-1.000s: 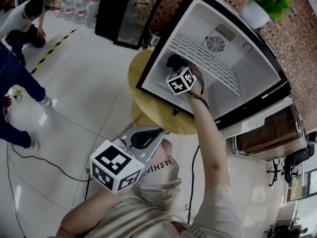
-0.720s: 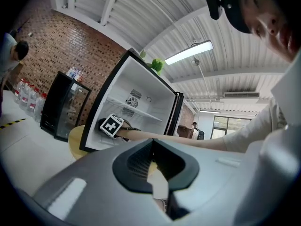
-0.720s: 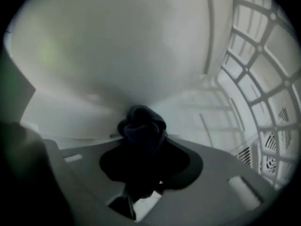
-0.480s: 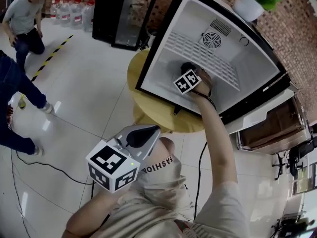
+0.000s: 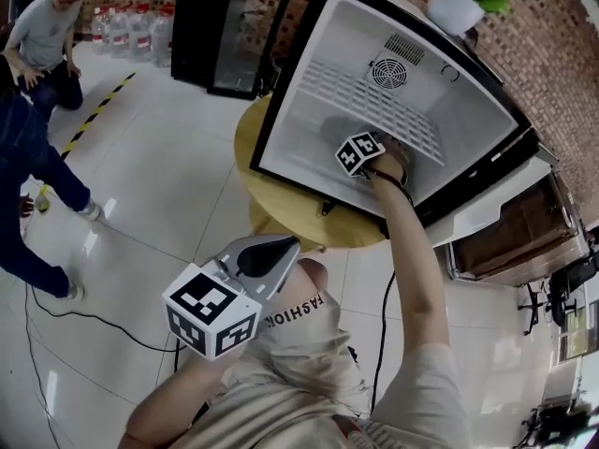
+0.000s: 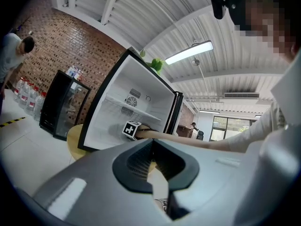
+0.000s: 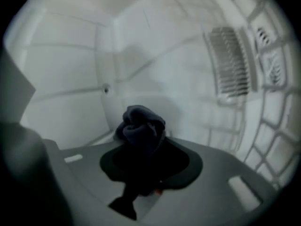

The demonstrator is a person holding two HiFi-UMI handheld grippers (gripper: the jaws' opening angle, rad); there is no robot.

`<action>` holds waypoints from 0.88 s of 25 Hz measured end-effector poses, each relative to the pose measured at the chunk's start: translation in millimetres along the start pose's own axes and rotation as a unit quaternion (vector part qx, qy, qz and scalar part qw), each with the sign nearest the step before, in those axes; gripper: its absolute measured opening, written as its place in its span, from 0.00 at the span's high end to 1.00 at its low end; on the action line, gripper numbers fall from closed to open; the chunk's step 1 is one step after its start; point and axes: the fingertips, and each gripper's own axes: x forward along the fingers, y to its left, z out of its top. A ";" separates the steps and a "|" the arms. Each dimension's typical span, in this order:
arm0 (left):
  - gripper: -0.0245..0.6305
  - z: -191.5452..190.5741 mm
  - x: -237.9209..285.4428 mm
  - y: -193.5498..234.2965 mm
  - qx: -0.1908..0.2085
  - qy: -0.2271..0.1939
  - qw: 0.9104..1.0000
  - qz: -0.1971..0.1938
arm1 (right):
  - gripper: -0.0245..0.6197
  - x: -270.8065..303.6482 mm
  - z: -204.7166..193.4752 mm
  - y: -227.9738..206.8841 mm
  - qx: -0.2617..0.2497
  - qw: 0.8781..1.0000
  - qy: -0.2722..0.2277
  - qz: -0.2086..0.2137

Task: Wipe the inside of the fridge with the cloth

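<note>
A small white fridge [image 5: 309, 92] stands open on a round table, its inside bare and white. My right gripper [image 5: 356, 148] reaches into its lower part, below the wire shelf [image 5: 374, 101]. It is shut on a bunched dark blue cloth [image 7: 141, 126], which sticks out past the gripper [image 7: 141, 147] toward the white inner wall [image 7: 70, 102]. In the head view the cloth is hidden behind the marker cube. My left gripper [image 5: 281, 246] is held low near my chest, well outside the fridge, and stays shut and empty [image 6: 151, 142].
The round yellow table [image 5: 281, 204] carries the fridge. A fan vent [image 5: 388, 73] sits on the back wall. A black glass-door cabinet [image 5: 225, 26], water bottles [image 5: 131, 26] and two people [image 5: 42, 36] [image 5: 28, 185] are at the left. A cable [image 5: 75, 307] lies on the tiled floor.
My right gripper has slid the cloth rightward and a little deeper along the fridge's lower inside. The left gripper has stayed where it was.
</note>
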 end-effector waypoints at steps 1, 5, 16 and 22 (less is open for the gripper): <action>0.96 -2.1 0.7 0.4 -0.002 0.002 1.000 -0.001 | 0.78 -25.1 26.8 -4.9 0.020 0.996 -0.081 -0.018; 0.96 -12.3 6.3 4.8 -0.010 0.011 1.000 -0.001 | 0.78 -112.5 130.6 -17.7 0.124 0.927 -0.351 -0.043; 0.96 -16.3 3.9 12.6 0.000 0.019 1.000 0.016 | 0.78 -162.1 204.3 -24.8 0.209 0.864 -0.455 -0.041; 0.96 -17.7 5.1 12.9 0.003 0.020 1.000 0.017 | 0.78 -280.9 161.5 19.3 0.103 0.800 -0.589 -0.059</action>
